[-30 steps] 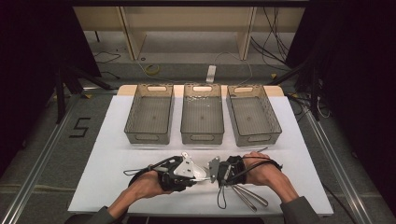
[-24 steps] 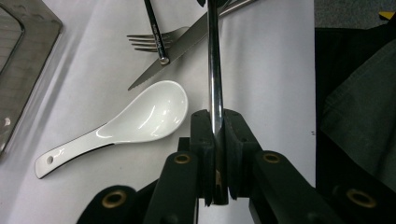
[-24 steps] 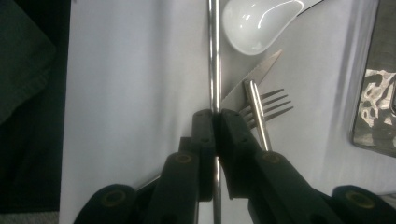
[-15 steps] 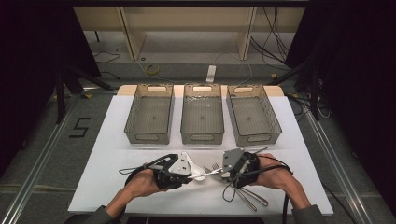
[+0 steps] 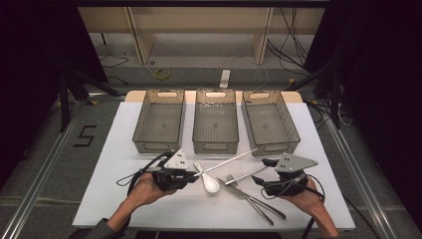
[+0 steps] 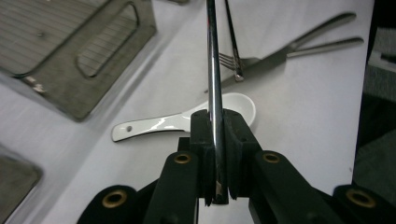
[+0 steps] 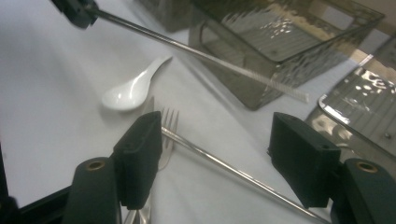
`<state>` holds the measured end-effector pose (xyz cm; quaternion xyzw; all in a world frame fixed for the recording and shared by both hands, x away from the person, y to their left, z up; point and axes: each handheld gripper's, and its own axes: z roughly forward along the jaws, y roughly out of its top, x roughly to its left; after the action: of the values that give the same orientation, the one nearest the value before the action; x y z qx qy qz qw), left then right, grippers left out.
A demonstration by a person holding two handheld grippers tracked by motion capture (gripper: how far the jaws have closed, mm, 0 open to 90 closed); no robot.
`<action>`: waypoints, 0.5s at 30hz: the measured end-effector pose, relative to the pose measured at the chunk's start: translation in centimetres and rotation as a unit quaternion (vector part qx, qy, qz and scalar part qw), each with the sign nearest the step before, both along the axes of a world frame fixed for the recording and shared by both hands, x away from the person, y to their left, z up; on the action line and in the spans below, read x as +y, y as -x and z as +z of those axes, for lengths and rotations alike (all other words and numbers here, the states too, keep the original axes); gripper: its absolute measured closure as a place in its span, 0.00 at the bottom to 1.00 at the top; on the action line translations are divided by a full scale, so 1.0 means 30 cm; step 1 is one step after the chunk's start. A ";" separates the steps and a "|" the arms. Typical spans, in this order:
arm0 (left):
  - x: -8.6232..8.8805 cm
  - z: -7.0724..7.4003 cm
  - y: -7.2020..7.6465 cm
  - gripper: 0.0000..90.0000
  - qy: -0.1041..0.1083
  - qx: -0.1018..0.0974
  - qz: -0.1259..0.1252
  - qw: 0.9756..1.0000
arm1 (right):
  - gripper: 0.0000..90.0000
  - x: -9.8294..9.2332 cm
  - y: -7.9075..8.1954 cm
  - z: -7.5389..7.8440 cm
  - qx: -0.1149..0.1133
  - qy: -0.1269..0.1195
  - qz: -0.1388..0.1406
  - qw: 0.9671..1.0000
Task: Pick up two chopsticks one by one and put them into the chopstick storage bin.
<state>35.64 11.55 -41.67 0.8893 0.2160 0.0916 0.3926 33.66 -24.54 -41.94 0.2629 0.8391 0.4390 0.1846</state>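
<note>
1. Left gripper view looks straight along a thin metal chopstick (image 6: pixel 214 70), which is pinched between the two black pads of the left gripper (image 6: pixel 217 154); the rod runs on past the jaws and hangs clear of the table.
2. From the high view the same chopstick (image 5: pixel 230 161) slants up and away from the left gripper (image 5: pixel 191 175) towards the middle of three baskets, probably so that its free end can be steered over a rim.
3. A second chopstick (image 5: pixel 245 175) lies flat on the white table (image 5: pixel 114 199), resting across the fork. In the right gripper view it (image 7: pixel 224 166) passes between the jaws of the right gripper (image 7: pixel 219 158), which stand wide with neither pad pressing it; those jaws have just been opening, so this one looks set down rather than held.
4. Loose cutlery sits between the two hands: one white ceramic spoon (image 5: pixel 209 180), one fork (image 5: pixel 234 182) and one knife (image 5: pixel 259 204), the fork and knife crossing each other.
5. Beyond them stand three clear mesh-sided baskets in a row, left basket (image 5: pixel 159 124), middle basket (image 5: pixel 215 124) and right basket (image 5: pixel 269 122), all without contents, likely one for each kind of item.
6. Count: two chopsticks, one spoon, one fork, one knife, three baskets.
</note>
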 end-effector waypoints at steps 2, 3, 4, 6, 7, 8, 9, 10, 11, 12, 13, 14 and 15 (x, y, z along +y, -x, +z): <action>0.012 0.007 -0.005 0.92 0.011 -0.001 0.018 1.000 | 0.36 -0.010 0.000 -0.011 0.013 -0.021 -0.015 1.000; 0.019 0.010 -0.009 0.92 0.016 -0.001 0.025 1.000 | 0.36 -0.013 0.001 -0.015 0.013 -0.025 -0.022 0.999; 0.026 0.014 -0.013 0.92 0.019 0.000 0.031 0.999 | 0.35 -0.014 0.001 -0.019 0.020 -0.031 -0.025 0.999; 0.037 0.018 -0.019 0.92 0.024 0.000 0.043 0.999 | 0.35 -0.011 0.004 -0.025 0.024 -0.040 -0.028 0.999; 0.044 0.020 -0.023 0.92 0.028 0.001 0.047 0.998 | 0.35 -0.008 0.007 -0.026 0.026 -0.038 -0.026 0.999; 0.051 0.021 -0.027 0.92 0.034 0.003 0.052 0.998 | 0.34 -0.003 0.009 -0.028 0.025 -0.039 -0.024 0.999; 0.057 0.024 -0.031 0.92 0.038 0.006 0.058 0.998 | 0.34 0.001 0.013 -0.029 0.024 -0.037 -0.025 0.999; 0.063 0.027 -0.035 0.92 0.039 0.005 0.065 0.997 | 0.34 0.003 0.016 -0.030 0.022 -0.036 -0.025 0.999; 0.069 0.029 -0.039 0.92 0.040 0.004 0.071 0.997 | 0.34 0.006 0.020 -0.030 0.019 -0.036 -0.028 0.999; 0.075 0.033 -0.042 0.92 0.040 0.002 0.078 0.996 | 0.34 0.008 0.022 -0.030 0.017 -0.037 -0.029 0.999; 0.081 0.035 -0.045 0.92 0.046 0.001 0.086 0.995 | 0.33 0.008 0.023 -0.030 0.020 -0.039 -0.028 0.999; 0.088 0.038 -0.049 0.92 0.048 0.002 0.091 0.995 | 0.33 0.008 0.024 -0.031 0.022 -0.041 -0.028 0.999; 0.094 0.041 -0.053 0.92 0.052 0.000 0.096 0.994 | 0.33 0.007 0.024 -0.032 0.022 -0.041 -0.028 0.999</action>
<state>37.21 14.39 -40.44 0.8428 0.3050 0.1180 0.4275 32.94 -24.32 -42.90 0.3032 0.8167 0.4614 0.1676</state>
